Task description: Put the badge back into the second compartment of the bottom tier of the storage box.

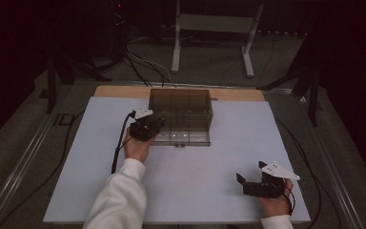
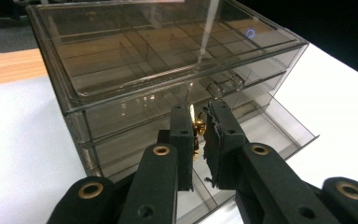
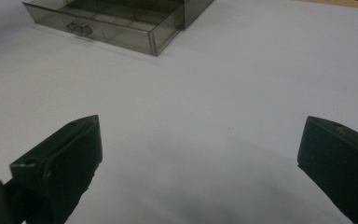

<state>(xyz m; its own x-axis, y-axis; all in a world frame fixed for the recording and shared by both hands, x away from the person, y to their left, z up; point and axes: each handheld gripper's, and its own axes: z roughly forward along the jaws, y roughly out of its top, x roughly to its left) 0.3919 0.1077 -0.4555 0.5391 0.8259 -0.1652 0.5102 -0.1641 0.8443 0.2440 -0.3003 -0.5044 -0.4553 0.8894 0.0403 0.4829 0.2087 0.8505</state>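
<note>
**Left fingers pinch a gold piece at the smoky drawer box; right fingers spread wide**

At the left, a white sleeve [image 1: 119, 191] reaches forward from the near edge, and the hand [image 1: 136, 147] carries the left gripper [image 1: 158, 125] up against the near-left corner of the drawer box [image 1: 181, 107]. Its fingers [image 2: 182, 140] are clenched on a small gold object [image 2: 196, 133], which stands roughly upright between the pads, its long axis running up and down. What the object is cannot be told.

The drawer box is smoky clear plastic and sits at the far middle of the white desk [image 1: 219, 167], its drawer fronts facing the near side. Dividers split the upper drawers into compartments that look empty. The bottom drawer [image 1: 183, 138] is pulled out toward the near side; the right gripper view shows its handle [image 3: 79, 28] and divided cells, with no contents I can make out.

At the near right, the other hand [image 1: 276, 202] rests low on the desk with the right gripper [image 1: 248, 183] pointing left. Its fingers [image 3: 70, 158] are spread wide apart, released, over bare desk, well apart from the box.
</note>
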